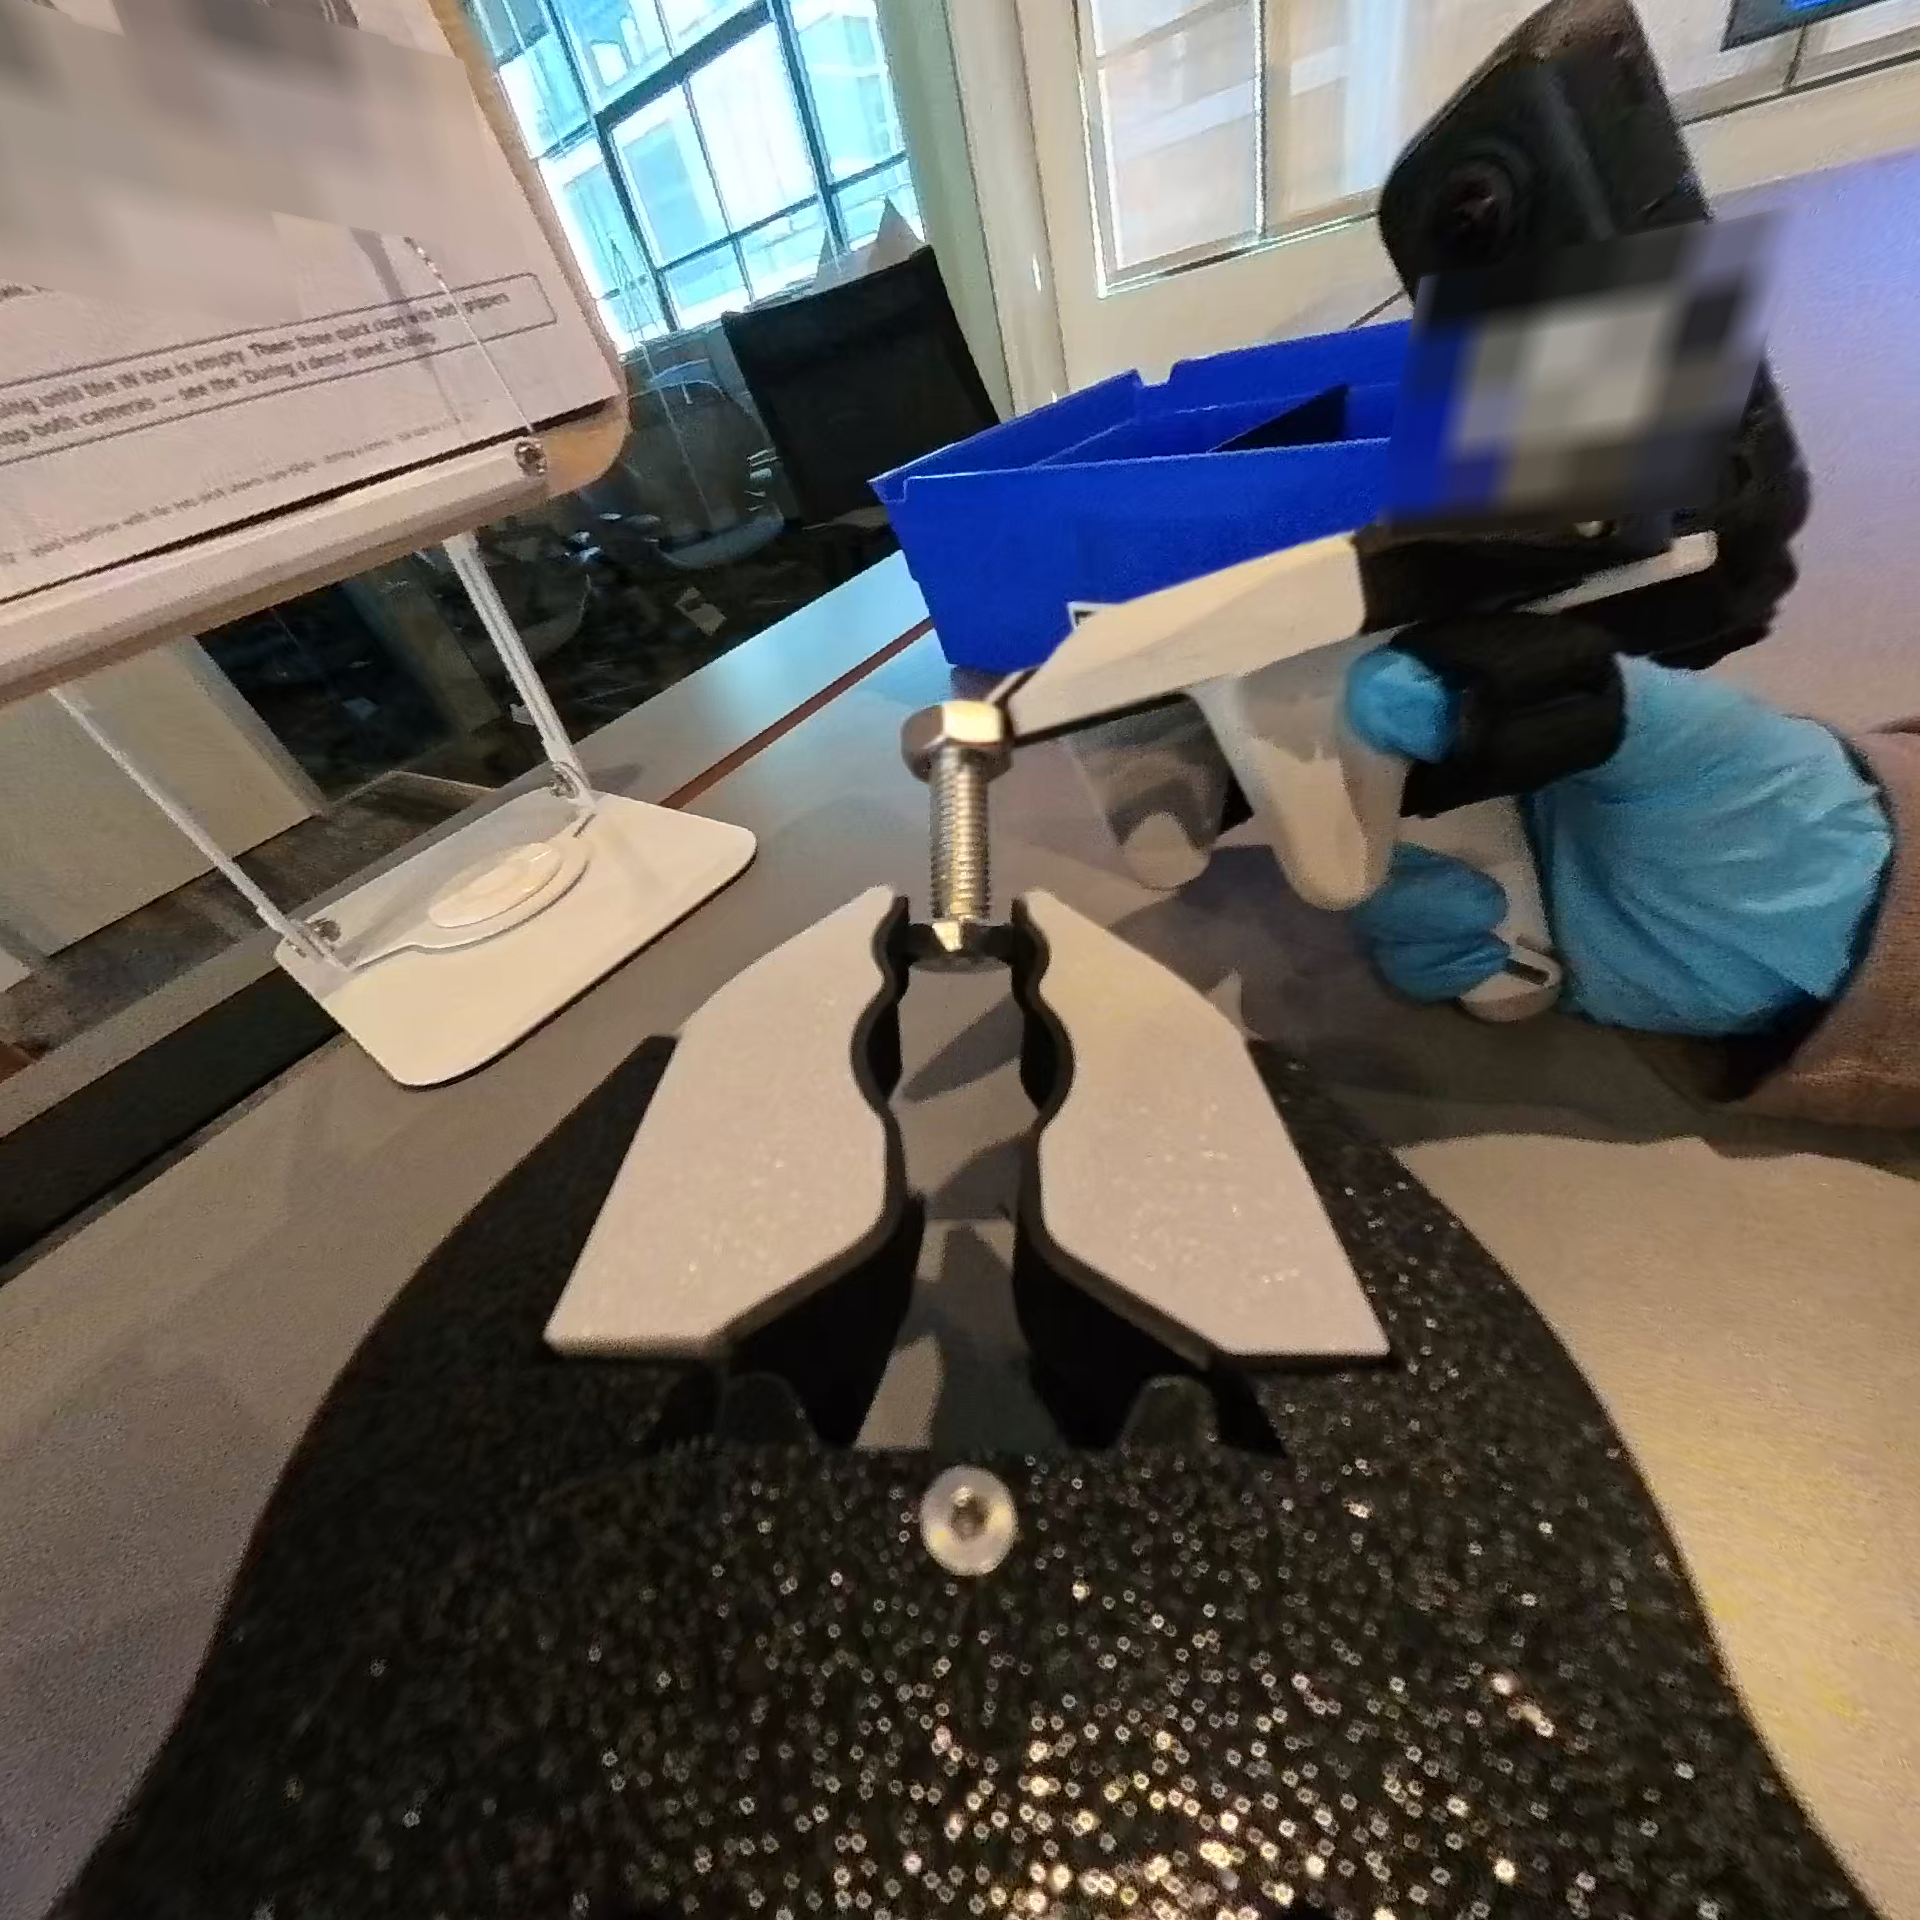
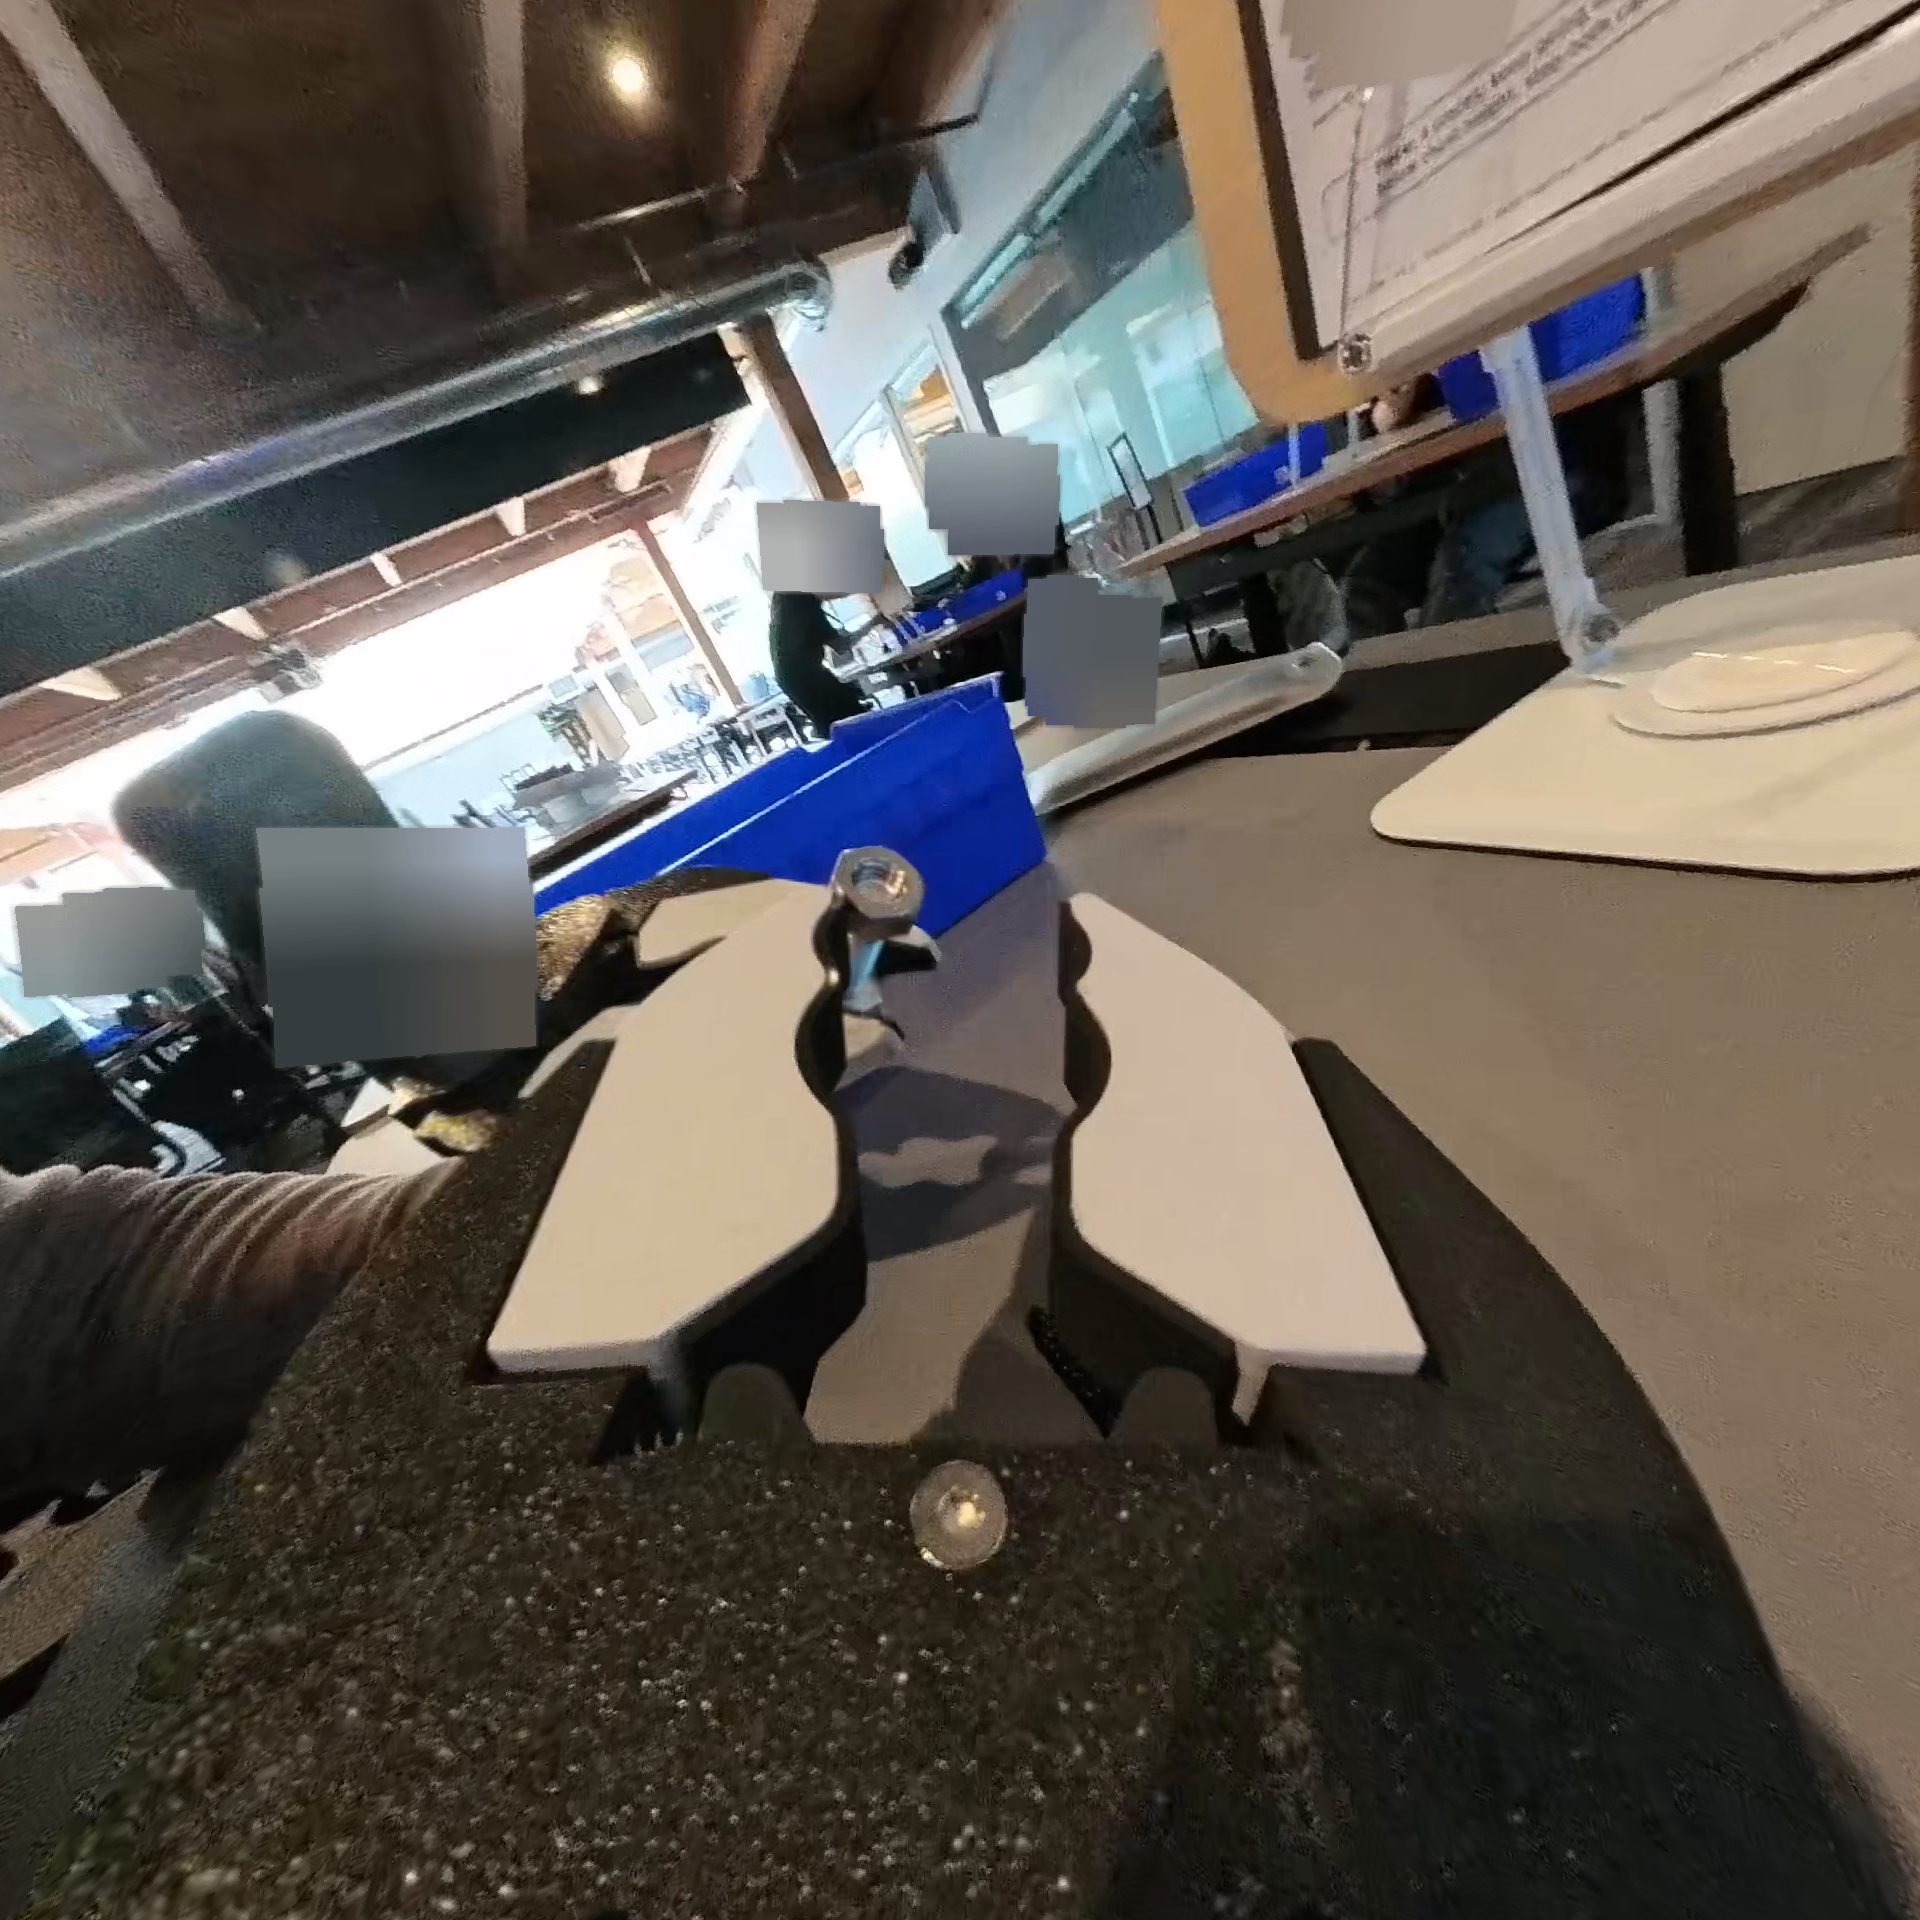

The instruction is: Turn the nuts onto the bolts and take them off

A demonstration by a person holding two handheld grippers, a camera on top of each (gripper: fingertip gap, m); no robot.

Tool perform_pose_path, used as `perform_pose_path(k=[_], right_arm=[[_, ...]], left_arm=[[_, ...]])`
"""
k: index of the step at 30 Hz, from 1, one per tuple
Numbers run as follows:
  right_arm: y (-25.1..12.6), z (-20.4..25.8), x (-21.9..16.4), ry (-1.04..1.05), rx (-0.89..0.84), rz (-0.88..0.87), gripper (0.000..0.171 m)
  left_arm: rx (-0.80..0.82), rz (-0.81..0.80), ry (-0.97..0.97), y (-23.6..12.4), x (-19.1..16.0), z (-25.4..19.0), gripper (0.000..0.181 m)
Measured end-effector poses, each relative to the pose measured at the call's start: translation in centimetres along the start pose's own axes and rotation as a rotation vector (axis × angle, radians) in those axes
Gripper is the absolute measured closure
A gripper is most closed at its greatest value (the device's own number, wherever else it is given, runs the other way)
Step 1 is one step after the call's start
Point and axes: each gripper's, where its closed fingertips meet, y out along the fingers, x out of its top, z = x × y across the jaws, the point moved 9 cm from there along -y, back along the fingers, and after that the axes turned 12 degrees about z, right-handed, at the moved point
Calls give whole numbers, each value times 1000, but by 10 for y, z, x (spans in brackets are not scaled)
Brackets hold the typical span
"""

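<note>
In the left wrist view my left gripper (image 1: 956, 935) is shut on the head of a silver bolt (image 1: 956, 831) and holds it upright above the grey table (image 1: 312, 1195). A hex nut (image 1: 956, 732) sits at the top of the threaded shaft. My right gripper (image 2: 956, 914) is open, its jaws wide apart. Its left finger (image 2: 727, 1091) touches the nut (image 2: 878, 888); the right finger stands clear of it. In the left wrist view that finger (image 1: 1195, 634) comes in from the right and meets the nut's side, held by a blue-gloved hand (image 1: 1683, 883).
A blue bin (image 1: 1091, 509) stands on the table just behind the bolt, also in the right wrist view (image 2: 831, 800). A sign on a clear stand with a white base (image 1: 520, 914) stands to the left. People sit at tables far behind. Both grippers' tips are close together, under 4 cm apart. From the right gripper's tips to the white base (image 1: 520, 914) is close to 25 centimeters. It is also in sight in the right wrist view (image 2: 1697, 726).
</note>
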Motion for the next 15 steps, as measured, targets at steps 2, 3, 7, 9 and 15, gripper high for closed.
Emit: perform_pose_path(k=[2, 3, 7, 9, 15], right_arm=[[-2, -3, 0, 17, -50, -6, 143], [-4, -4, 1, 24, -48, -22, 143], [-3, 2, 2, 12, 50, -44, 133], [0, 2, 1, 4, 38, -11, 133], [-4, -3, 1, 45, 8, -42, 136]], left_arm=[[-12, -15, -17, -1, 0, 1, 163], [-14, -10, -23, -1, -1, 2, 163], [-15, 2, -2, 1, -1, 0, 163], [-6, -2, 11, 1, 0, -1, 163], [-6, 4, -15, 2, -2, 3, 163]])
